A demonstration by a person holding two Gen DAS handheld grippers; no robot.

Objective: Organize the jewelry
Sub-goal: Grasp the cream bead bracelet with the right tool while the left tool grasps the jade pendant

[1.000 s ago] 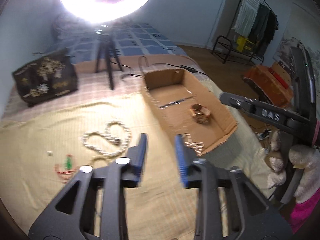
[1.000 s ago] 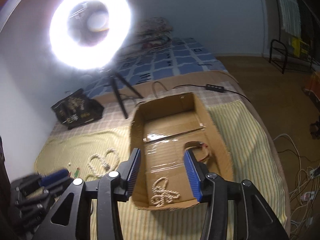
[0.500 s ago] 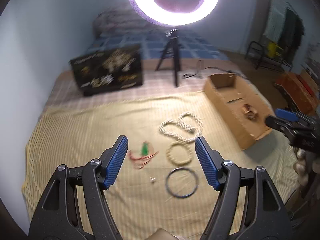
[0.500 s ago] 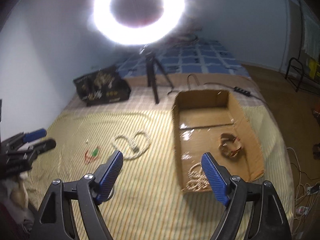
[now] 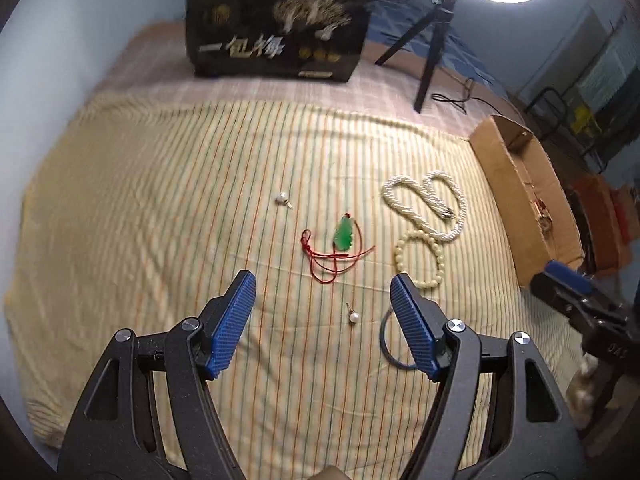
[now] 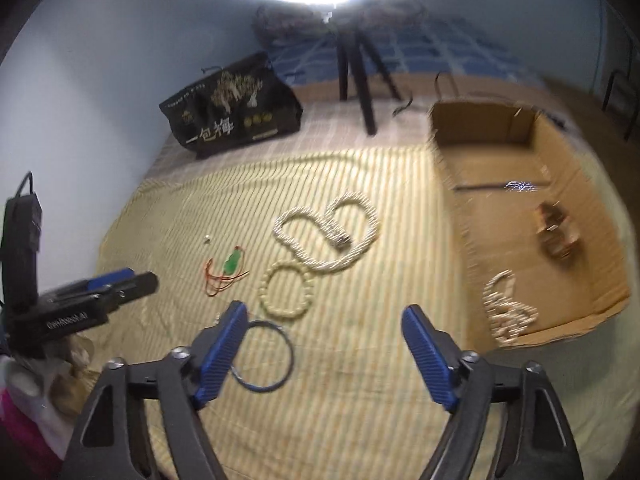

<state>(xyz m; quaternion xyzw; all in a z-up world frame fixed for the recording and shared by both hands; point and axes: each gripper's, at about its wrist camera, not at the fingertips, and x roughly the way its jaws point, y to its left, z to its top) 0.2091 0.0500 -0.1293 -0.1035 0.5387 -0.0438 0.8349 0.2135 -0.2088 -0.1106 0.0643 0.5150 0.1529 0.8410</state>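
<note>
— Where do things stand?

— Both my claws are spread wide and carry nothing. My left claw (image 5: 322, 322) hangs over the striped bedspread (image 5: 160, 208); my right claw (image 6: 322, 354) hangs a little nearer the cardboard box (image 6: 472, 216). Two pieces lie inside the box already: a beaded strand (image 6: 506, 316) at its near end and a brown piece (image 6: 556, 236) further in.

— And what is left out?

— Taking the box as the mark: the rope of pearls (image 5: 430, 204) lies nearest it, the cream bead bracelet (image 5: 420, 260) touches that rope on the side away from the box, the green pendant on red cord (image 5: 344, 236) sits further off, and two small pearl earrings (image 5: 354, 316) lie beyond, well apart from each other. The dark bangle (image 6: 264, 354) lies just beside my right claw's left pad.

— Your advice for this pick?

— I judge the bangle the natural next piece. I would bring one pad inside the ring and one outside, pinch the rim, and lift straight so the cloth does not drag.
</note>
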